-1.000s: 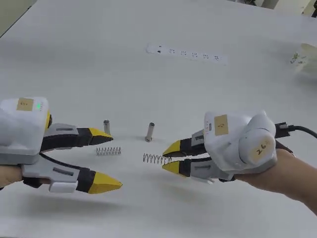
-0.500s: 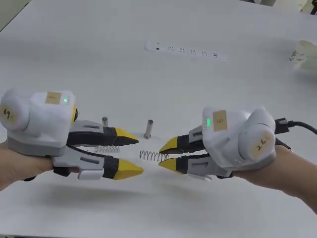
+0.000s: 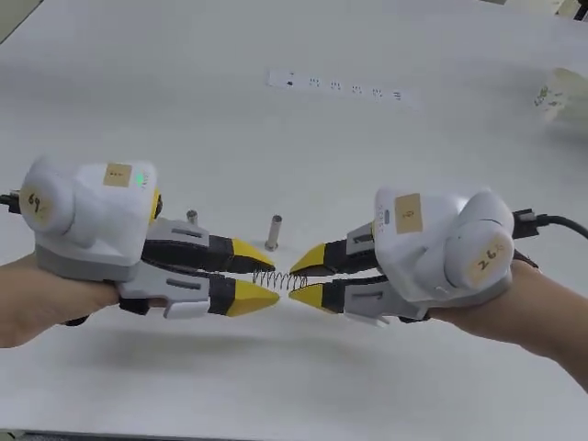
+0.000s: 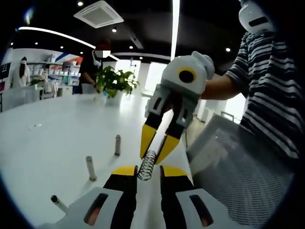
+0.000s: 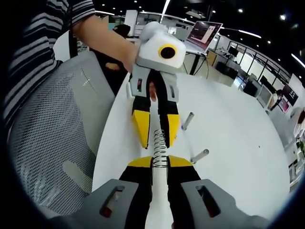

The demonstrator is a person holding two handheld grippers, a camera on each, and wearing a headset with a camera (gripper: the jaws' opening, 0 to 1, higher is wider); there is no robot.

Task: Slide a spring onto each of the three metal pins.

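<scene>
Spring | axis left-right (roughly level) | right tool grips one end

The head view looks down from above and behind onto the white table, close over both tools. The left gripper view rides low over the tabletop and faces the right gripper head-on at 12 o'clock, very near. The right gripper view looks back the opposite way at the left gripper, also at 12 o'clock, and all three views share the spring between the tips.
</scene>
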